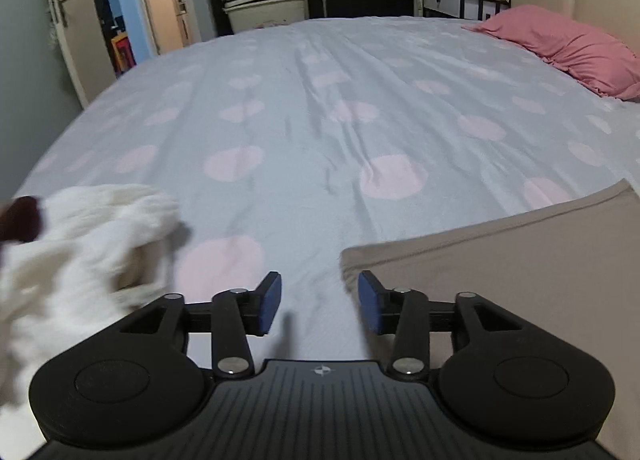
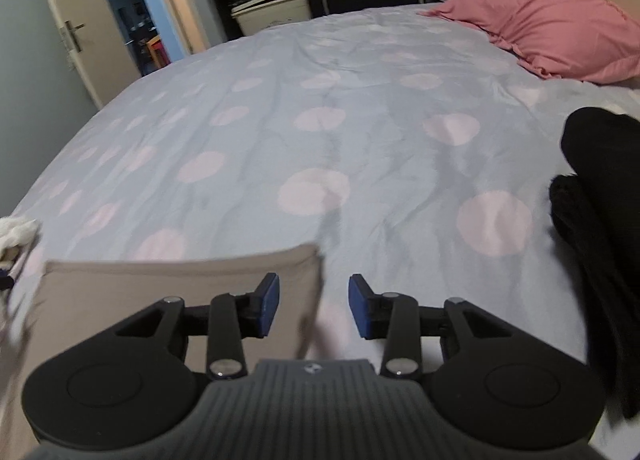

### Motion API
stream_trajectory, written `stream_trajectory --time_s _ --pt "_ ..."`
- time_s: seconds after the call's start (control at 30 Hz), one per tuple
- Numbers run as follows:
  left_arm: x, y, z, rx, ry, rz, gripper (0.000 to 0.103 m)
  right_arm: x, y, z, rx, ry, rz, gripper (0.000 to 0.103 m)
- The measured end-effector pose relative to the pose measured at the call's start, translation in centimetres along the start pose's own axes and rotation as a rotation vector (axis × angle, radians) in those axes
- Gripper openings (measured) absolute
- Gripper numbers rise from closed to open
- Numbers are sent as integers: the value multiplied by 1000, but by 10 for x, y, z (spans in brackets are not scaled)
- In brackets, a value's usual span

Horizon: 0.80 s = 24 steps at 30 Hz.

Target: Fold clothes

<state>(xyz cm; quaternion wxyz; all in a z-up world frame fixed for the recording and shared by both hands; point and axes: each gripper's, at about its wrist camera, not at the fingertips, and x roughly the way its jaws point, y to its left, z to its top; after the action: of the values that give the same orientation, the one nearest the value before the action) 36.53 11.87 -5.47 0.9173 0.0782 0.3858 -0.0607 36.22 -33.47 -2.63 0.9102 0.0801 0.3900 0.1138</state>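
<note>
A beige folded garment (image 1: 500, 272) lies flat on the bed at the near edge. In the left wrist view its left corner sits just in front of the right blue pad, and my left gripper (image 1: 319, 302) stands open over bare sheet with nothing between its fingers. In the right wrist view the same beige garment (image 2: 160, 292) spreads under the left finger, its right edge falling between the fingers. My right gripper (image 2: 314, 304) is open and holds nothing. A crumpled white garment (image 1: 76, 244) lies blurred at the left; its edge (image 2: 16, 234) shows in the right wrist view.
The bed sheet (image 1: 320, 120) is pale blue with pink dots. A pink pillow (image 1: 568, 48) lies at the far right by the headboard. Dark black clothing (image 2: 596, 228) is heaped at the right. A door, shelves and a white bin stand beyond the bed.
</note>
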Motion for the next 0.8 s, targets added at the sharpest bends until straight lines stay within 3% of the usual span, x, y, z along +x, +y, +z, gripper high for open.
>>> stream_trajectory --time_s 0.17,0.37,0.5,0.63,0.8 --pt "-73 13 -24 6 3 19 42 -59 29 -42 -38 46 80 44" --pt "-166 49 -69 -11 26 100 43 -131 71 -106 -97 91 182 51" --pt "-219 83 -98 -77 12 189 48 -167 98 -148 -161 111 225 54" --pt "-257 116 -125 -173 -8 326 52 -182 120 -187 -220 139 223 55" --pt "-275 153 -155 -272 15 443 54 -185 129 -215 -195 147 192 55"
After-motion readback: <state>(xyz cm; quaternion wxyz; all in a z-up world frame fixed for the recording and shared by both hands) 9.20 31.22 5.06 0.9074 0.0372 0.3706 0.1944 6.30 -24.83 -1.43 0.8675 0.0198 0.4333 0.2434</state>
